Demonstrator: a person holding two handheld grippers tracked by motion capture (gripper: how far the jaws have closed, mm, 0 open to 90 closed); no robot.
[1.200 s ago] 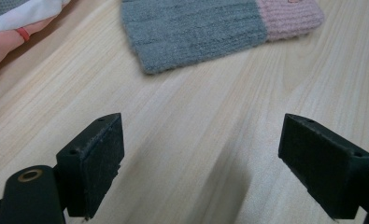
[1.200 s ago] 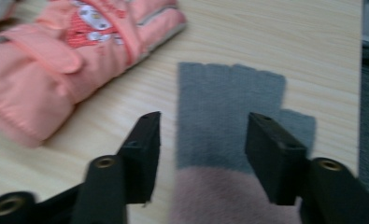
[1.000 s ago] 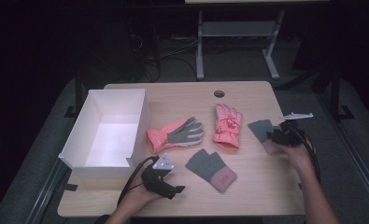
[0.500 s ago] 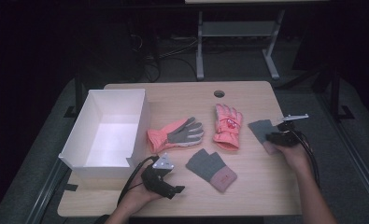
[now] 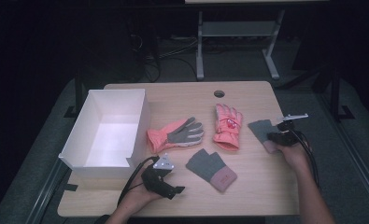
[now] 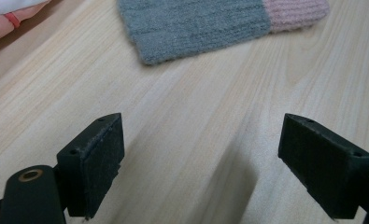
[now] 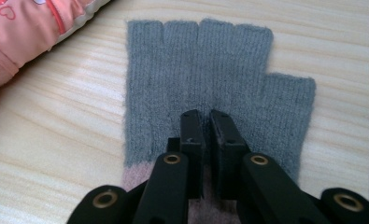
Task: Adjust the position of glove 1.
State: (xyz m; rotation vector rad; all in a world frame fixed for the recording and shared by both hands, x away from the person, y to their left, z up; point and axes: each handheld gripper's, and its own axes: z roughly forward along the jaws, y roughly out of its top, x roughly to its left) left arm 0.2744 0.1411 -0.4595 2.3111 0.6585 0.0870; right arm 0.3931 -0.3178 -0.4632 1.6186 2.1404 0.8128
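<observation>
Grey glove [image 7: 210,79] pinched at the counter's [image 5: 257,186] right edge.
My right fingers [image 7: 209,122] had just been closing and nipped its knit; my left fingers [image 6: 205,163] stood spread over bare wood, near the other grey glove [image 6: 219,23].

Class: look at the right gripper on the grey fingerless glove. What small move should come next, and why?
Probably a short lift. The right gripper has just been closing and its jaws now pinch a fold of the grey glove, which lies flat on the table. Raising it slightly would likely show whether the grip holds before carrying it toward the white box, if that is the aim.
</observation>
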